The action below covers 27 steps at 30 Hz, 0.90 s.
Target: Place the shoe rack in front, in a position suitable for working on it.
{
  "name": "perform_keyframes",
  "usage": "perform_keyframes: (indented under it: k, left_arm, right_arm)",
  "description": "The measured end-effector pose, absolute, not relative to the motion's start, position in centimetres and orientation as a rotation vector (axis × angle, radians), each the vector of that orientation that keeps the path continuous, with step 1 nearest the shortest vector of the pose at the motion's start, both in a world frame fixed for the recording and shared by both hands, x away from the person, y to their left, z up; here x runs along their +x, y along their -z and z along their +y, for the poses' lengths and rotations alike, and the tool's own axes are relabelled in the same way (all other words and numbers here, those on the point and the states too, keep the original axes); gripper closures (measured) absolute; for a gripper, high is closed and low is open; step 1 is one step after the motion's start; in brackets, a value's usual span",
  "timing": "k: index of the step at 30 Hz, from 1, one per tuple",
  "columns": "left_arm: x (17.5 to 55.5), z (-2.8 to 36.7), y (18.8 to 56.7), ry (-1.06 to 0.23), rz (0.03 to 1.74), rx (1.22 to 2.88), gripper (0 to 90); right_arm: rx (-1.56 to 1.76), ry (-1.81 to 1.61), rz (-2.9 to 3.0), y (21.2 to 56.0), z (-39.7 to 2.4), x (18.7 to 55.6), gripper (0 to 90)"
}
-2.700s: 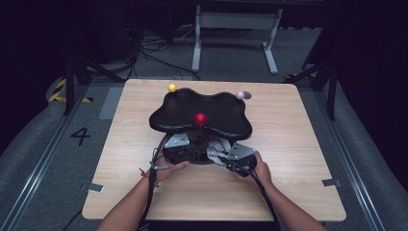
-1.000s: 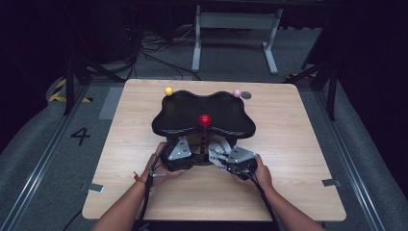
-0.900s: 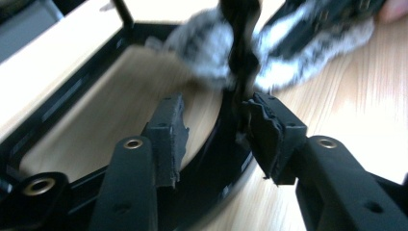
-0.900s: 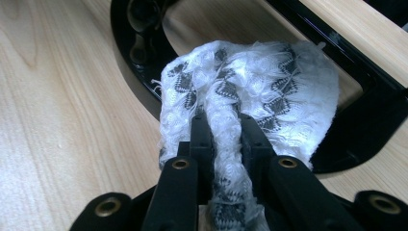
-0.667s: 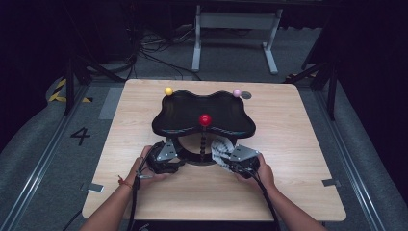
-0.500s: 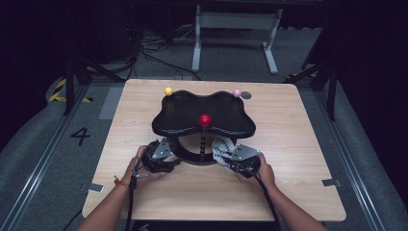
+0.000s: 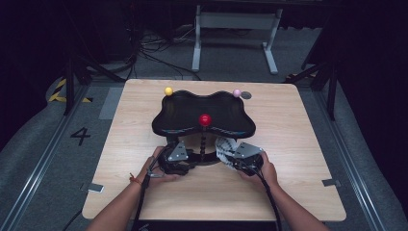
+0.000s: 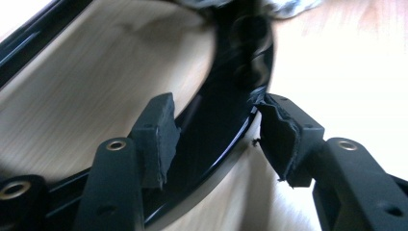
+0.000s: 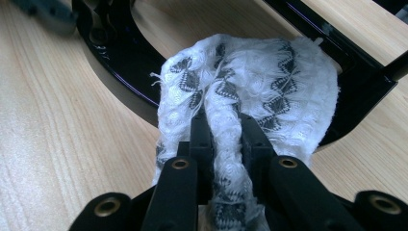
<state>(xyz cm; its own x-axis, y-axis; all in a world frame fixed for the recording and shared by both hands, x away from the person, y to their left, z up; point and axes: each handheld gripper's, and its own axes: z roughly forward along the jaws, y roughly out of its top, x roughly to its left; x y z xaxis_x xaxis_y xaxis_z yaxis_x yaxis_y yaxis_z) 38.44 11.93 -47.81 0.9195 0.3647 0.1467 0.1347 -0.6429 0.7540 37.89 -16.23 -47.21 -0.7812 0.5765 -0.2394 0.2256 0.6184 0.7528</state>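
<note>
Cloth wiping at the stand's base

Right gripper pinches the white cloth; left gripper, jaws just widened, straddles the black base ring unclamped (six o'clock side), so the stand could skid.

One glossy black plastic stand with a wavy-edged top sits on one light wooden desk. It carries three small balls: one yellow, one pink, one red. One white patterned knit cloth and two black grippers, left and right, complete the count.
</note>
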Motion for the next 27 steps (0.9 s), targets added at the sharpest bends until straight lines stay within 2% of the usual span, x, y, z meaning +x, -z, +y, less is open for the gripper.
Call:
perform_keyframes:
  k: [5,9,10,12,13,17,27]
  left_arm:
    - [38.2,11.1,47.7,-0.364,0.324,2.248,55.7]
    - [37.9,10.4,47.6,-0.359,0.301,2.225,65.8]
    - [37.8,10.2,47.6,-0.360,0.321,2.226,64.6]
    - [38.0,10.3,47.6,-0.343,0.327,2.217,69.2]
    - [38.2,10.4,47.5,-0.365,0.311,2.225,69.9]
    - [38.0,10.2,47.6,-0.311,0.341,2.207,71.7]
    - [37.8,9.2,47.5,-0.273,0.348,2.198,73.1]
  right_arm:
    - [0.629,-1.017,2.379,47.2,-16.3,37.9,79.3]
    - [0.628,-1.014,2.382,47.2,-16.3,37.9,79.2]
    - [0.629,-1.012,2.383,47.2,-16.4,37.9,79.2]
    - [0.632,-1.011,2.385,47.2,-16.4,37.9,79.2]
    - [0.632,-1.013,2.390,47.1,-16.4,37.9,79.1]
    - [0.609,-1.017,2.406,47.0,-16.3,37.7,79.1]
    - [0.524,-1.019,2.431,46.3,-14.2,36.8,79.2]
